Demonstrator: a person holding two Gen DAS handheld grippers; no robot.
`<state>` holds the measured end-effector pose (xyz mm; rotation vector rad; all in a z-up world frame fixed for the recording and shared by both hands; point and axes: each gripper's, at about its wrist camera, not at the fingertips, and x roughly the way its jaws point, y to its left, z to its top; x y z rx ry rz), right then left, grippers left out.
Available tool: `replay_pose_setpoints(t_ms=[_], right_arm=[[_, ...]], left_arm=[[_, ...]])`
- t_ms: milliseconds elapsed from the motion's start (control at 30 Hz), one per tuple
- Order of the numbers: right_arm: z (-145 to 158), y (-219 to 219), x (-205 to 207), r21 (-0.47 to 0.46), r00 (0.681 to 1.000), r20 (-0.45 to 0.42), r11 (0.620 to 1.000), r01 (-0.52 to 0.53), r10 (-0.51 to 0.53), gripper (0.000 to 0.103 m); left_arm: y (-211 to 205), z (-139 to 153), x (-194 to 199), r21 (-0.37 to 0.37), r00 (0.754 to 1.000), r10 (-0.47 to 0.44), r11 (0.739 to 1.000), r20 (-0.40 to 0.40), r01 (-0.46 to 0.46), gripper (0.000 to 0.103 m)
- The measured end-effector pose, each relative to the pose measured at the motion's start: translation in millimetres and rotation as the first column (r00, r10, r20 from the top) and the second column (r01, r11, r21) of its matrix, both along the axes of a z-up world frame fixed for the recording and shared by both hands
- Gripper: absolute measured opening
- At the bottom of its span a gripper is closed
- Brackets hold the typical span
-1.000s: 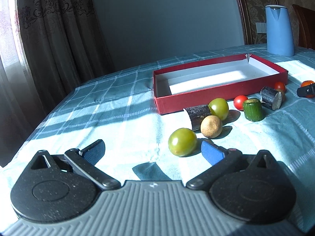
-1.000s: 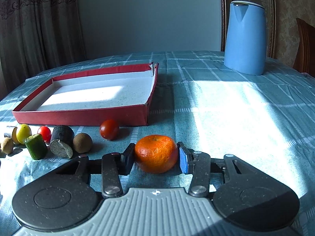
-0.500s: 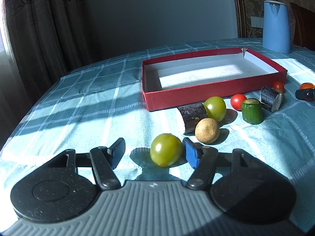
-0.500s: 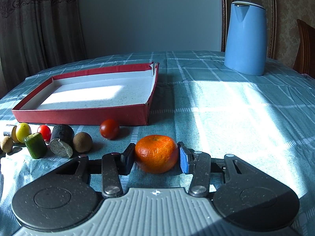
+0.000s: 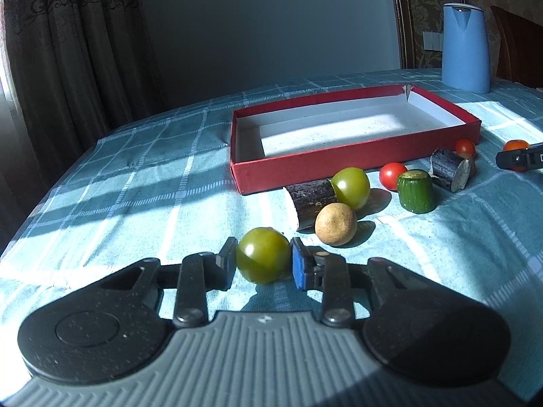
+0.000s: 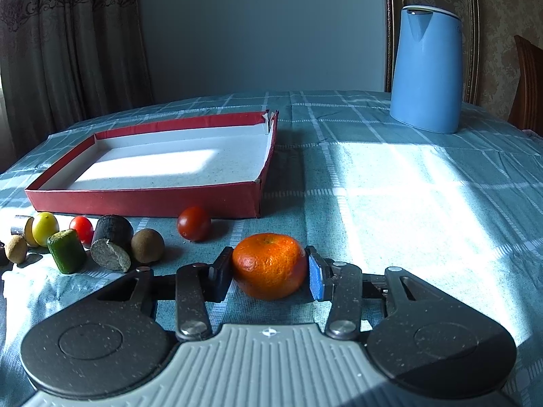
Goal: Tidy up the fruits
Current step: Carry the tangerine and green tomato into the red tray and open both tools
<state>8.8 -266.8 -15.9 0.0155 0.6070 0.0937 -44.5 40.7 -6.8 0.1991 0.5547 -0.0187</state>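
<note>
My left gripper is shut on a green tomato resting on the tablecloth. Beyond it lie a brown round fruit, a dark cut cylinder, a second green tomato, a red cherry tomato, a green cucumber piece and another dark cut piece. My right gripper is shut on an orange mandarin on the cloth. A dark red tomato lies just ahead of it. The empty red box with a white inside stands behind the fruit, also in the left wrist view.
A blue kettle stands at the back right of the table, also in the left wrist view. A checked teal tablecloth covers the table. Curtains hang at the left. A wooden chair is at the far right.
My left gripper moved forward around the near green tomato and closed its fingers onto it. The right gripper and the mandarin have not moved.
</note>
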Motion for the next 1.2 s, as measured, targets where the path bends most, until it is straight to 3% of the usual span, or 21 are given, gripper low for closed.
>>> replay_pose_setpoints(t_ms=[267,533,733,867,967,1200], right_arm=[[15.9,17.0,-1.2,-0.074,0.997,0.061,0.996,-0.041,0.046,0.043],[53.2,41.4,33.1,-0.127,0.986,0.144,0.990,-0.060,0.078,0.043],[48.7,61.7,92.1,-0.096,0.991,0.081,0.991,-0.096,0.104,0.043],[26.9,69.0,125.0,-0.061,0.992,-0.032,0.991,-0.122,0.120,0.043],[12.0,71.6,136.8,-0.079,0.991,-0.083,0.991,-0.110,0.103,0.043],[7.9,72.5,133.9,-0.089,0.992,-0.079,0.990,-0.107,0.100,0.044]], left_arm=[[-11.1,24.2,18.6,-0.024,0.998,-0.019,1.000,0.059,0.020,0.030],[-27.0,40.0,75.1,-0.064,0.996,-0.004,0.998,0.086,0.009,0.030],[-30.2,39.9,120.3,-0.088,0.998,0.041,0.995,0.056,-0.036,0.030],[-30.7,31.5,150.4,-0.096,0.998,0.065,0.993,0.009,-0.064,0.030],[-32.9,25.5,163.3,-0.082,0.997,0.078,0.994,-0.019,-0.079,0.030],[-35.6,20.1,165.2,-0.070,0.997,0.065,0.995,-0.038,-0.068,0.032]])
